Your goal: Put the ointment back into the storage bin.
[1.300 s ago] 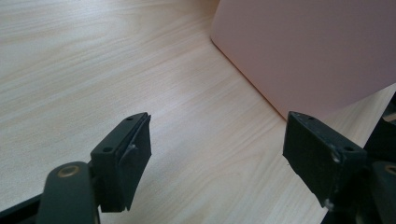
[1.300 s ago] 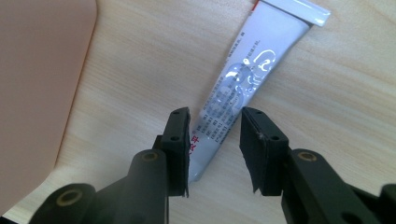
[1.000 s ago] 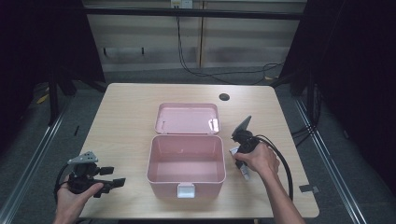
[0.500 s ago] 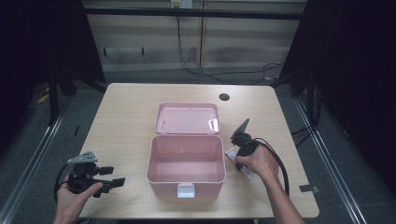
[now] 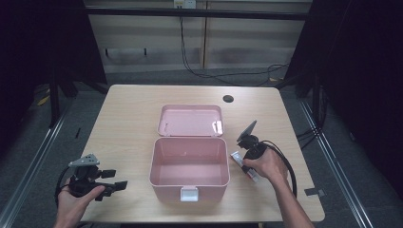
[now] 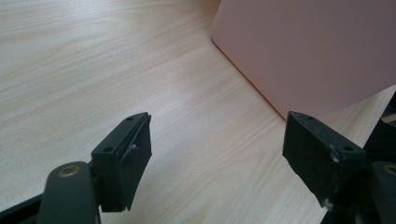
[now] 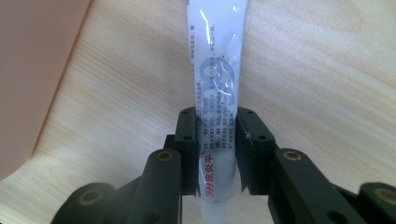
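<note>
Now clamped on a white tube (image 7: 215, 93) by the right gripper (image 7: 217, 154): both pads pressed against the tube's sides, jaws just drawn in the last bit around it. Lying flat on the wooden table (image 5: 123, 123), the tube, lengthwise between the jaws, with blue and red print on its face and one end running on past the fingertips. Seen from the high view, resting just right of the open pink box (image 5: 190, 164), close to its right wall but not touching it, under the right hand (image 5: 263, 164). In the right gripper view, a slice of that pink wall at the upper left, with bare wood between it and the tube.

Held at the near left corner of the table, the left gripper (image 5: 111, 180), well apart from the box's left wall and aimed toward it. Jaws wide, nothing between them: in the left gripper view, plain wood grain in the gap and the box's pink side up at the right. Grey three-cornered plate on top, cable trailing back by the left hand (image 5: 78, 194).

Box lid (image 5: 190, 120) thrown back flat behind the box, inside of the box bare, white latch (image 5: 188, 193) at the near wall. Farther back, a small dark round hole (image 5: 228, 99) in the tabletop.
</note>
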